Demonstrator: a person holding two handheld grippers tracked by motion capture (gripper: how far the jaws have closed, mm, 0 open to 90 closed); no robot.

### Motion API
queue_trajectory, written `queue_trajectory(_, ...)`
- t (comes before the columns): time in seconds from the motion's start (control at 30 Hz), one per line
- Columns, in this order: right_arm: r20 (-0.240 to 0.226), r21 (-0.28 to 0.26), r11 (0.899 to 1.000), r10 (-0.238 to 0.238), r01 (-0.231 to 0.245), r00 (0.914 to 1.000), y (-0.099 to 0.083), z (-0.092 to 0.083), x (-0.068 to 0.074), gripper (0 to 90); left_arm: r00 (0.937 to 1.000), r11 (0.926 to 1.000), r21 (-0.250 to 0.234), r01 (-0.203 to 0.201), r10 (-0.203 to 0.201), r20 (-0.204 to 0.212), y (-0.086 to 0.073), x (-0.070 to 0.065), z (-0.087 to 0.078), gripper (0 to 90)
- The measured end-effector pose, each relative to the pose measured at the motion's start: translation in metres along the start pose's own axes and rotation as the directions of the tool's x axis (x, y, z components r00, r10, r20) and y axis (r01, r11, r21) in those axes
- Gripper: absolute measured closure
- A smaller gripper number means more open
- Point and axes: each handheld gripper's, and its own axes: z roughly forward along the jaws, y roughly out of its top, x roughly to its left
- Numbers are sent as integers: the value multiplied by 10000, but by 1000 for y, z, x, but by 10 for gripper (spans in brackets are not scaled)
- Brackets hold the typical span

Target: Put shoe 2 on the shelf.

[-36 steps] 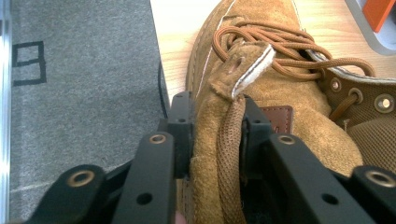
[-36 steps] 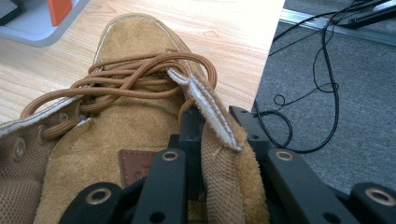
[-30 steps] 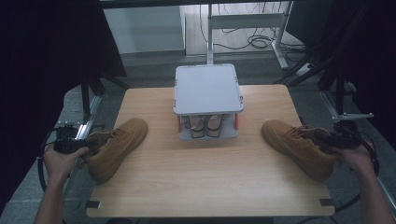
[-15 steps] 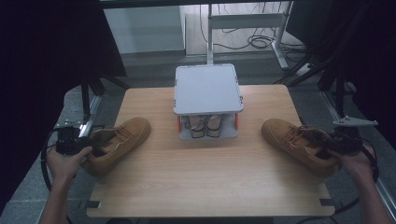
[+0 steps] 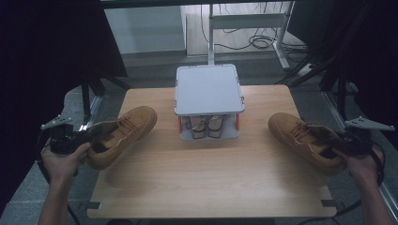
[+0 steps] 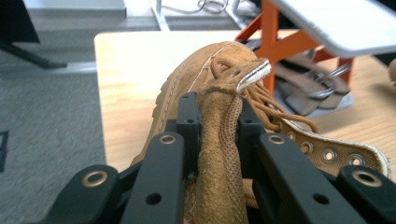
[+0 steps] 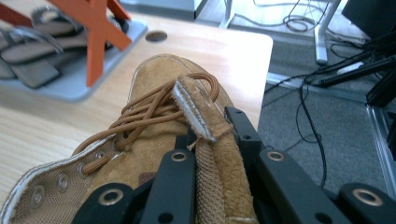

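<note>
Two tan suede boots lie on the wooden table [image 5: 206, 173]. The left boot [image 5: 126, 131] is tilted at the table's left edge; my left gripper [image 5: 82, 138] is shut on its collar, seen up close as the left boot [image 6: 196, 93] pinched between the black jaws of the left gripper [image 6: 217, 121]. The right boot [image 5: 302, 138] lies at the table's right edge, with my right gripper [image 5: 335, 145] shut on its collar. In the right gripper view the right boot [image 7: 154, 112] has its suede edge clamped in the right gripper [image 7: 212, 140].
A small grey shoe rack [image 5: 209, 89] with orange posts stands at the table's back middle, with a pair of grey sandals [image 5: 206, 126] on its lower shelf. Cables [image 5: 253, 42] trail across the floor behind.
The left hand has lifted the left boot's heel end and tipped it up. The right hand has drawn slightly toward the right edge with its boot.
</note>
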Motion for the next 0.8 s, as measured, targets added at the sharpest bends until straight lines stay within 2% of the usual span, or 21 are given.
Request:
queue_trajectory(0.13,-123,-563,9978,343,-349,9993,7,-11,3,815,9995,9989,-450,85,-71,297,5,-6,-5,773)
queue_trajectory(0.27,-346,-1206,9901,675,-713,9971,15,-24,7,813,9984,9963,-831,220,-176,530,10,-8,-8,772)
queue_trajectory(0.43,-611,-1886,9754,1041,-1139,9927,26,-37,15,812,9974,9931,-1148,261,-182,691,15,-13,-10,771)
queue_trajectory(0.57,-754,-2297,9654,1092,-1238,9912,36,-43,24,812,9970,9906,-1342,283,-182,756,20,-16,-11,770)
queue_trajectory(0.63,-825,-2487,9607,1060,-1235,9909,41,-45,28,811,9966,9889,-1462,278,-160,809,23,-18,-12,770)
queue_trajectory(0.8,-1329,-2859,9439,1318,-1653,9823,53,-43,36,811,9945,9840,-1744,379,-202,1023,31,-21,-14,769)
